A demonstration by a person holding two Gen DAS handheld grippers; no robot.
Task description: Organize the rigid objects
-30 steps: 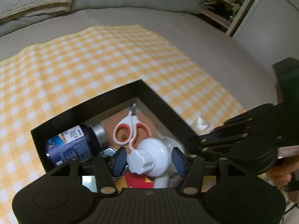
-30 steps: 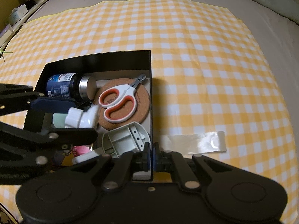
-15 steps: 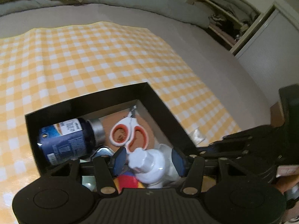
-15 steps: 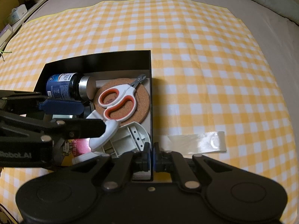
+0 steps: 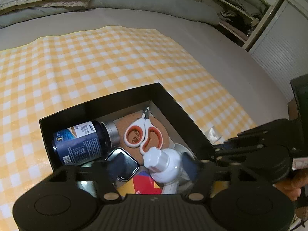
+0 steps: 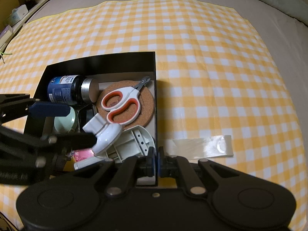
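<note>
A black box (image 5: 107, 100) (image 6: 100, 59) stands on the yellow checked cloth (image 6: 192, 38). Inside lie a dark blue jar (image 5: 80, 142) (image 6: 65, 88), white-and-orange scissors (image 5: 143, 134) (image 6: 121, 104) on a cork coaster (image 6: 146, 104), a grey plastic piece (image 6: 134, 142) and a small tin (image 5: 123, 163). A white capped plastic piece (image 5: 163, 165) (image 6: 105, 132) rests among them, between the fingers of my left gripper (image 5: 154, 166) (image 6: 65, 125). Those jaws are closing, but only one finger touches the piece; the blue pad (image 6: 50, 109) stands apart from it. My right gripper (image 6: 155, 160) (image 5: 217, 150) is shut on the box's right wall.
A strip of clear tape (image 6: 200, 146) lies on the cloth just right of the box. A pale green round lid (image 6: 63, 121) and a red-and-yellow card (image 5: 142, 184) sit low in the box. Grey bedding (image 5: 154, 5) and shelves (image 5: 240, 13) lie beyond the cloth.
The white piece was gripped between the left pads; now it lies lower and further right in the box, free of one pad. The left gripper rolled slightly. The right gripper kept still.
</note>
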